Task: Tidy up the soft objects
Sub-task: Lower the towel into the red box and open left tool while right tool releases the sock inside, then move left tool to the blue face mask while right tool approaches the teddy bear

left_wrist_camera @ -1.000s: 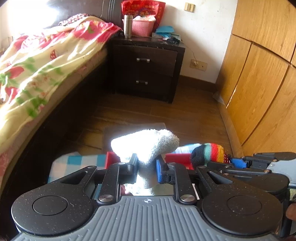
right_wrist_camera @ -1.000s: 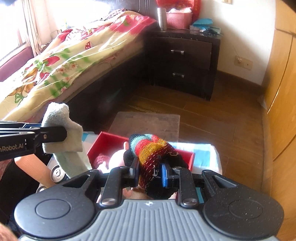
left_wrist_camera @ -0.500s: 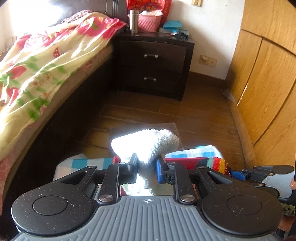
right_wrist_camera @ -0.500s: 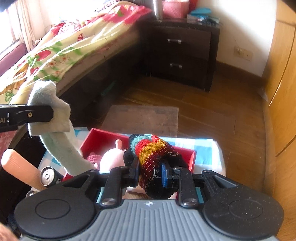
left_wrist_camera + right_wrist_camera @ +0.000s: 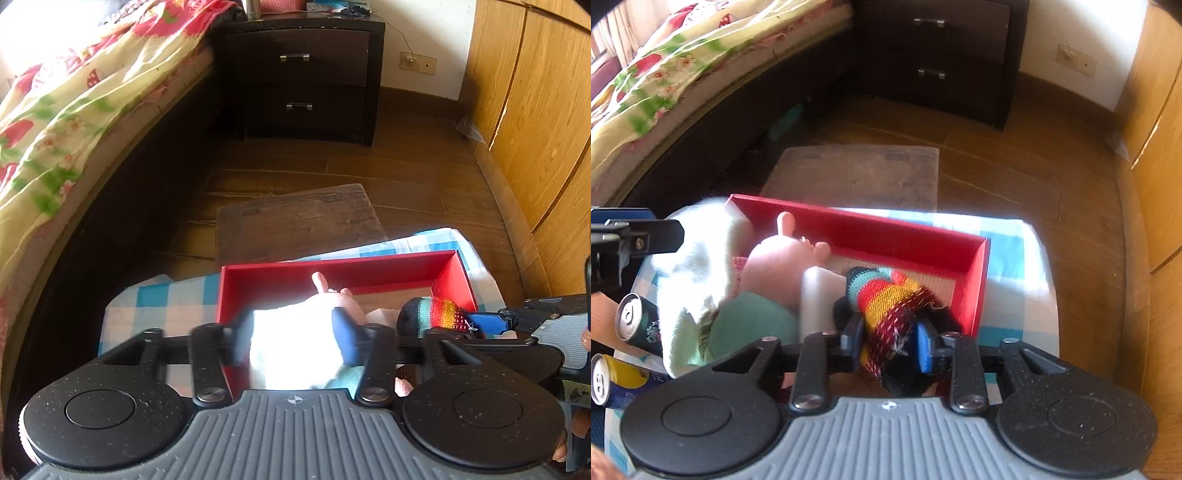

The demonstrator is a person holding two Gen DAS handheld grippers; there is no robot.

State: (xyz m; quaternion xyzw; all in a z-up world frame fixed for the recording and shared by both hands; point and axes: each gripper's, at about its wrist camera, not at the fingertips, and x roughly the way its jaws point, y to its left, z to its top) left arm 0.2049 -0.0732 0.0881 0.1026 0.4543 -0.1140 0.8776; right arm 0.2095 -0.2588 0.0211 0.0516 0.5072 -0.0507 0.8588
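I've got the left hand-held gripper [image 5: 291, 341] half-spread around the limp white towel [image 5: 295, 347] and the right hand-held gripper [image 5: 890, 341] pinching the light, floppy striped knit [image 5: 886, 291] mid-bunch, both over the red box [image 5: 908, 236].

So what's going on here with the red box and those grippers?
A person is sorting soft things into the red box. The left gripper holds a white towel over the box's left end; the right gripper grips a striped knit piece over the right. A pink plush toy already lies inside.
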